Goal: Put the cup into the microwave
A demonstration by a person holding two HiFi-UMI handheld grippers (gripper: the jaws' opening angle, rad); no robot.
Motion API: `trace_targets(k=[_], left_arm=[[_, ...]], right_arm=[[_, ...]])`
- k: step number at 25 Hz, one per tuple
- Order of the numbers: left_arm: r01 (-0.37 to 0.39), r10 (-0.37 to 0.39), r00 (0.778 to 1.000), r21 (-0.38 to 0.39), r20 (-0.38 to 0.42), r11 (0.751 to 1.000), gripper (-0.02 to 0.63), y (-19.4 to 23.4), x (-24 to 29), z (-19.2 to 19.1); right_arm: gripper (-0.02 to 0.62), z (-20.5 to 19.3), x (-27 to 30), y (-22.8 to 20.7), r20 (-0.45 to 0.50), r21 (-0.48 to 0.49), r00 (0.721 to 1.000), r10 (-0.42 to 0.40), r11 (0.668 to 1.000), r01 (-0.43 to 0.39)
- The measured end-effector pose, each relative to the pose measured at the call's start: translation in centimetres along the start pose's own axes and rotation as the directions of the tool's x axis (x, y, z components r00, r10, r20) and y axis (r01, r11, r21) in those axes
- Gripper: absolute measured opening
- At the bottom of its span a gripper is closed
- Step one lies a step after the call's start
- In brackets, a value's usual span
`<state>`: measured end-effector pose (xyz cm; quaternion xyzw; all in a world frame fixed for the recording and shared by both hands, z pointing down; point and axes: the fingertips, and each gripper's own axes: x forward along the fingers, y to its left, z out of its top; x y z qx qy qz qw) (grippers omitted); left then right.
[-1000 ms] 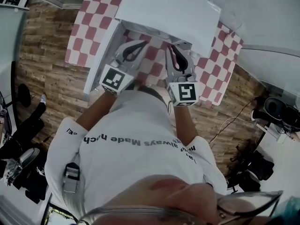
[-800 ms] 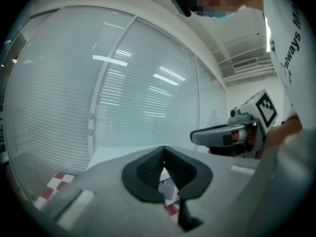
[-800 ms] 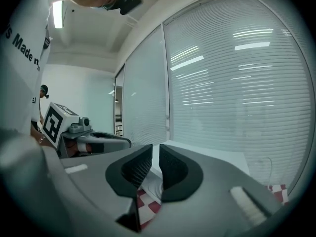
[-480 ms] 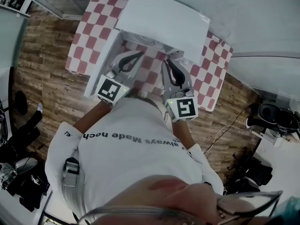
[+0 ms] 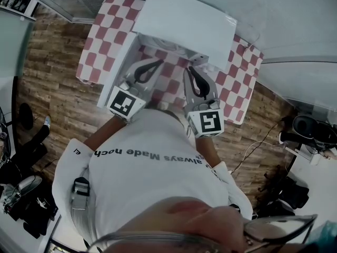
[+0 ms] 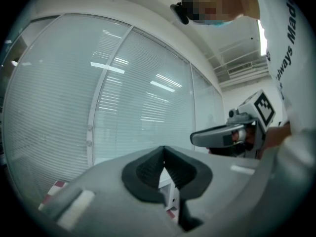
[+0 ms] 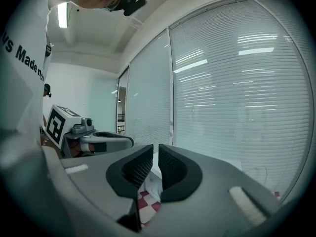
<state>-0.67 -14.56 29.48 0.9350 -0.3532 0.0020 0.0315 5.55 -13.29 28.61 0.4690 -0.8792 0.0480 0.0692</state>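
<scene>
A white microwave (image 5: 184,20) stands on a table with a red-and-white checked cloth (image 5: 105,36). Its door (image 5: 118,62) hangs open to the left. I cannot make out a cup in any view. My left gripper (image 5: 154,64) is held in front of the open cavity, jaws pressed together with nothing between them. My right gripper (image 5: 190,70) is beside it, pointing the same way, its pads all but touching and empty. In the left gripper view the right gripper (image 6: 232,132) shows at the right. The right gripper view shows the left gripper (image 7: 94,137) at the left.
The person's white shirt fills the lower half of the head view. Wooden floor (image 5: 52,78) surrounds the table. Window blinds (image 6: 123,93) fill the background of both gripper views. Cables and dark equipment (image 5: 310,130) lie on the floor at right.
The head camera has shifted a little. Both grippers hold about the same place in front of the microwave, still shut.
</scene>
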Motion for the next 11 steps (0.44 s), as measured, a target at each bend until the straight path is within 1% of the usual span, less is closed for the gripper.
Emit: trace_targets(k=[3,5,8,9,11], left_arm=[[0.001,-0.001,1.0,-0.019,0.006,1.0,0.003,-0.02,-0.07,0.03],[0.0,0.0,1.0,-0.022,0.004,1.0,0.003,-0.03,-0.16,-0.03],[0.002,-0.002,0.999,-0.007,-0.043,1.0,0.003,-0.14,-0.42,-0.71],[0.004,-0.004,0.999,0.001,-0.049,1.0,0.003,-0.18,-0.46,-0.83],[0.007,-0.007,0.999,0.012,-0.035,1.0,0.003,-0.28,-0.43,-0.71]], right_arm=[[0.034,0.2,0.02,0.17,0.003,-0.008,1.0,0.003,1.0,-0.003],[0.033,-0.07,-0.13,0.28,-0.012,-0.03,1.0,0.013,0.999,-0.013],[0.032,-0.2,-0.35,0.3,-0.019,-0.035,1.0,0.017,0.999,-0.017],[0.032,-0.16,-0.39,0.29,-0.018,-0.033,1.0,0.016,0.999,-0.017],[0.032,-0.05,-0.47,0.27,-0.015,-0.03,1.0,0.016,0.999,-0.016]])
